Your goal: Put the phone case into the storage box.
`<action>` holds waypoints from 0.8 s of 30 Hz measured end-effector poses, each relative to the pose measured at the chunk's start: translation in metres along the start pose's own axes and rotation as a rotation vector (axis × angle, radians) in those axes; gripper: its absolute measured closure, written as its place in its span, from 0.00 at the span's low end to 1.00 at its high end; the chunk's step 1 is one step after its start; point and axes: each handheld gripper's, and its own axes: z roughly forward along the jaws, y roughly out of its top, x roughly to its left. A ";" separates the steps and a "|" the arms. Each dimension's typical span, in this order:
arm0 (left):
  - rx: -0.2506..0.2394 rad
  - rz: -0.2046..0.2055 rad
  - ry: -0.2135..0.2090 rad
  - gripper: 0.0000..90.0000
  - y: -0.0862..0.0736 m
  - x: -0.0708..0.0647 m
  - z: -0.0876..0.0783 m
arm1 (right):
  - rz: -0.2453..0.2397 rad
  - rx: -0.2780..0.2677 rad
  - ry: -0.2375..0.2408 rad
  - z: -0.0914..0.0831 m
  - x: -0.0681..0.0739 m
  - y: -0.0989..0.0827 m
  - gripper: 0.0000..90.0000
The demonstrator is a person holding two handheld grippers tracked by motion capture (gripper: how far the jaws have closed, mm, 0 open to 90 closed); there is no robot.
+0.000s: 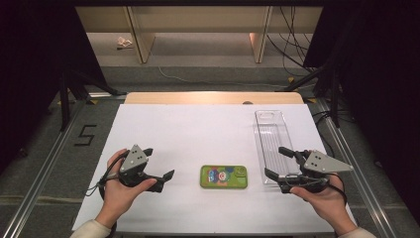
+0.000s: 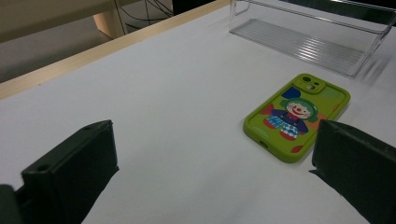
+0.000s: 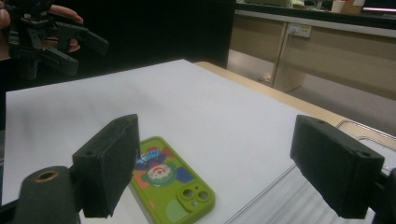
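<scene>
With both your left hand-held gripper (image 1: 167,179) and right hand-held gripper (image 1: 278,161) released and empty, the flat phone case (image 1: 224,176) near the table's (image 1: 188,129) front edge may skid away if you pinch it off-centre.

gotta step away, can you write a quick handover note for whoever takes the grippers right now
Left gripper: jaws open, empty, held just left of the phone case.
Right gripper: jaws open, empty, at the near end of the clear tray.
Green phone case: flat on the white table, picture side up, between the two grippers, untouched.
Clear tray: empty, right of the case, long side running away from the person.
Done: nothing gripped or moved, judging by how things lie.
Left: probably pick up the case and set it in the tray.
</scene>
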 end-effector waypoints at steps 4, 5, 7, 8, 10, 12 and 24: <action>-0.009 0.000 0.002 0.00 0.001 -0.001 -0.001 | -0.001 -0.005 -0.006 0.000 0.000 0.000 0.19; -0.010 0.001 0.000 0.00 0.001 -0.001 -0.001 | -0.001 -0.005 -0.006 0.000 0.000 0.000 0.19; -0.011 0.000 -0.002 0.00 0.001 -0.001 -0.001 | 0.001 -0.007 -0.006 0.000 0.000 0.000 0.19; -0.013 -0.001 -0.002 0.00 0.001 -0.001 0.000 | -0.001 -0.007 -0.009 0.000 0.000 0.000 0.19; -0.014 -0.003 0.005 0.08 0.003 0.000 0.001 | 0.001 -0.003 -0.010 0.001 0.000 0.000 0.19; -0.020 -0.009 0.011 0.23 0.005 0.001 0.005 | 0.003 0.002 -0.007 0.003 0.000 -0.001 0.19; 0.109 0.037 0.022 1.00 0.025 -0.009 0.053 | -0.005 0.008 -0.009 0.006 0.003 0.000 0.20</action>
